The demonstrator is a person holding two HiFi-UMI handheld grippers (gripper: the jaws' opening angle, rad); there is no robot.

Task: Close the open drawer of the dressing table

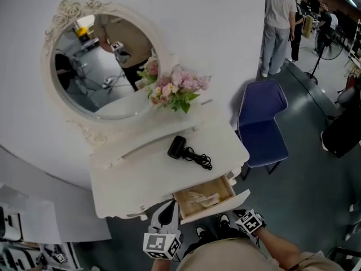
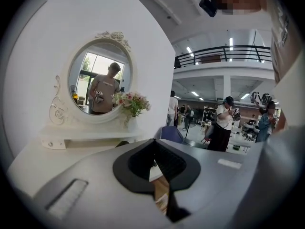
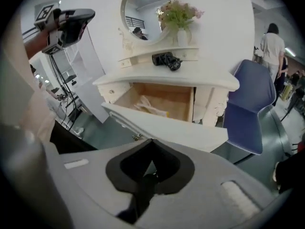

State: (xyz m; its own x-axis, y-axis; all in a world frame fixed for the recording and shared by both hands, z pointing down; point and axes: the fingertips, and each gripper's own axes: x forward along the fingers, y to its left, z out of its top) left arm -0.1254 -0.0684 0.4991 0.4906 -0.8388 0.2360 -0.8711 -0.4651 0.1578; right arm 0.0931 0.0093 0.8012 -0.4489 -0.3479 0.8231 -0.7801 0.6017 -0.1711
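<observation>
One open drawer (image 1: 204, 197) in the bench (image 1: 124, 179), one hair dryer (image 1: 178, 147) on top. Two grippers: left gripper (image 1: 167, 210), right gripper (image 1: 242, 214), each closed, holding nothing.

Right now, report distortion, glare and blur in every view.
Head view: even light, wide-angle curving the dressing table, bright reflection in the mirror. Left gripper view: strong fisheye, black corners, mosaic patch at top. Right gripper view: fisheye too, drawer sharp, foreground soft.
</observation>
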